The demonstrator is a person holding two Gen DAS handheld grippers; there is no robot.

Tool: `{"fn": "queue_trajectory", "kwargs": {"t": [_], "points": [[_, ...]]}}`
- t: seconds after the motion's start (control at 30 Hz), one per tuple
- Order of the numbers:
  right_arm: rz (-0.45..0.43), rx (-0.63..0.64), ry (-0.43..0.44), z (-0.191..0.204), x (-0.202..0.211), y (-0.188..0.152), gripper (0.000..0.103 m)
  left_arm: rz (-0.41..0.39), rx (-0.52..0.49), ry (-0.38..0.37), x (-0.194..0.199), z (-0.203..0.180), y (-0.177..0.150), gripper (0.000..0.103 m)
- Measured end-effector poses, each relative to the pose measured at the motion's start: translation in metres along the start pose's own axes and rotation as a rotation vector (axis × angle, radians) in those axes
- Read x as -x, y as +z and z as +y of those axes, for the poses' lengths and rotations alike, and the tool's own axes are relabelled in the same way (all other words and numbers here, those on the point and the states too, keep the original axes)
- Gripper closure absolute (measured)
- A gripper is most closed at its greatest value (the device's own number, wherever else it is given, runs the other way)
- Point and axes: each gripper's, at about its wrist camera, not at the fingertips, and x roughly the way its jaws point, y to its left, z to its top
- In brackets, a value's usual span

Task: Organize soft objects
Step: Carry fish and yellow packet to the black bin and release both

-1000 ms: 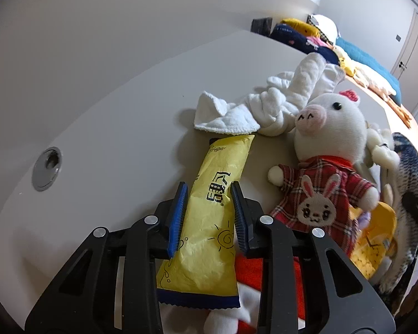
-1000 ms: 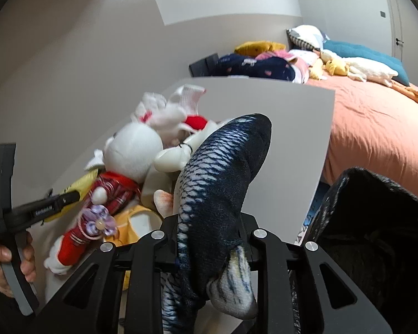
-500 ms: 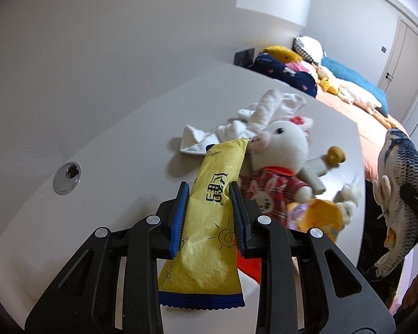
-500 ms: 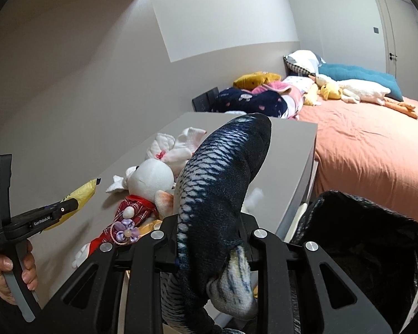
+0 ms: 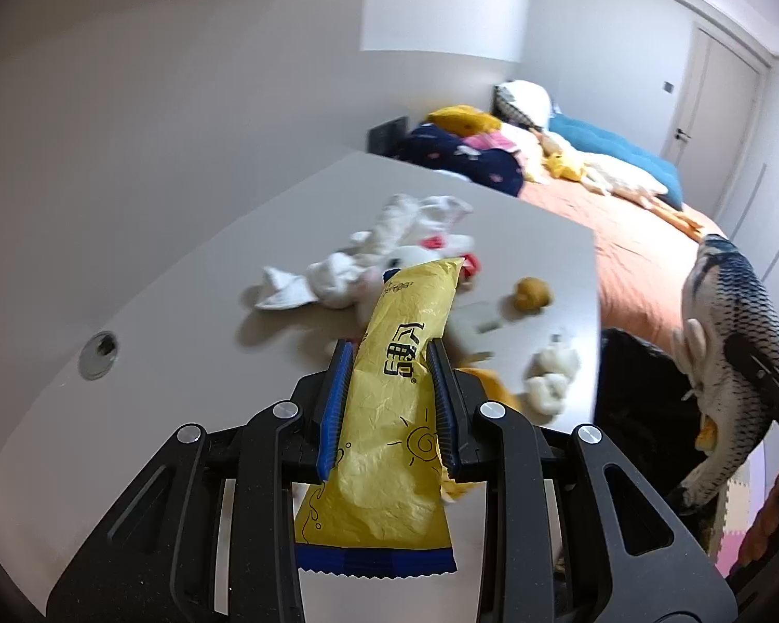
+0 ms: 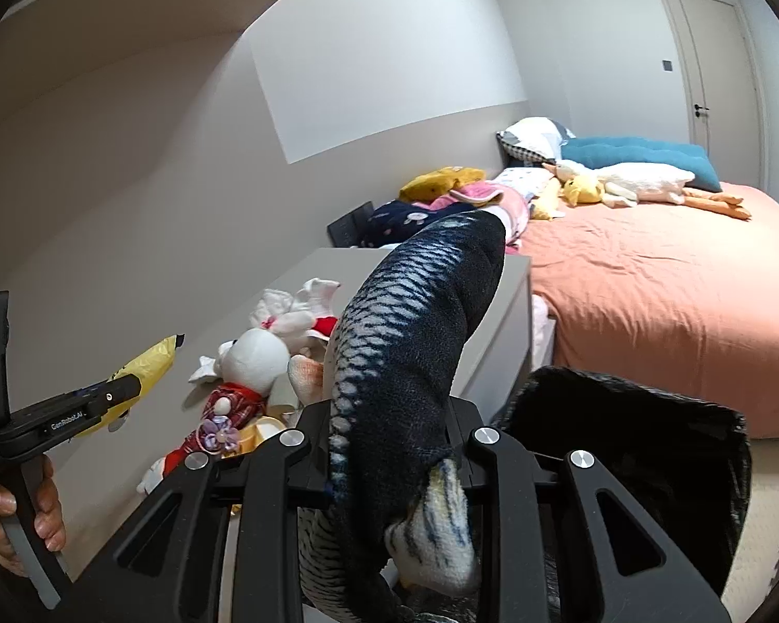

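**Both claws loaded above the worktop**

The left claw (image 5: pixel 389 405) is clamped on a yellow packet (image 5: pixel 397 405), its blue-padded fingers (image 5: pixel 333 410) pressing the crinkled sides. The packet is long and narrow, printed with black characters and a small sun, with a blue zigzag seam at its near end. It is held in the air above the grey worktop (image 5: pixel 192 311), pointing toward the far edge.

The right claw (image 6: pixel 389 446) is clamped on a plush fish (image 6: pixel 415 322) with dark blue and white scales, a pale tail hanging near the camera. It hangs off the worktop's right edge, beside a black bag (image 6: pixel 649 446).

On the worktop lie a white pig doll (image 6: pixel 254 363) in a red plaid shirt and white cloth toys (image 5: pixel 410 239), grouped toward the right edge.
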Motion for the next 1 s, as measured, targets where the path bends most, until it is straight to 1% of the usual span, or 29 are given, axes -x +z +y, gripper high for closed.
{"fn": "queue_trajectory", "kwargs": {"t": [0.27,0.57,0.77,0.97,1.0], "points": [[-0.01,-0.012,-0.051,-0.026,0.019,-0.004,0.074,0.013,-0.055,-0.096,-0.004,-0.058,-0.007,0.074],[-0.023,-0.044,-0.141,-0.066,0.04,-0.006,0.073,0.042,-0.139,-0.215,-0.014,-0.128,-0.016,0.074],[-0.031,-0.075,-0.203,-0.095,0.055,-0.009,0.072,0.076,-0.191,-0.278,-0.025,-0.167,-0.024,0.074],[-0.029,-0.109,-0.253,-0.119,0.064,-0.013,0.072,0.105,-0.244,-0.327,-0.031,-0.2,-0.032,0.074],[-0.028,-0.116,-0.26,-0.123,0.065,-0.014,0.071,0.111,-0.251,-0.333,-0.033,-0.204,-0.034,0.074]]}}
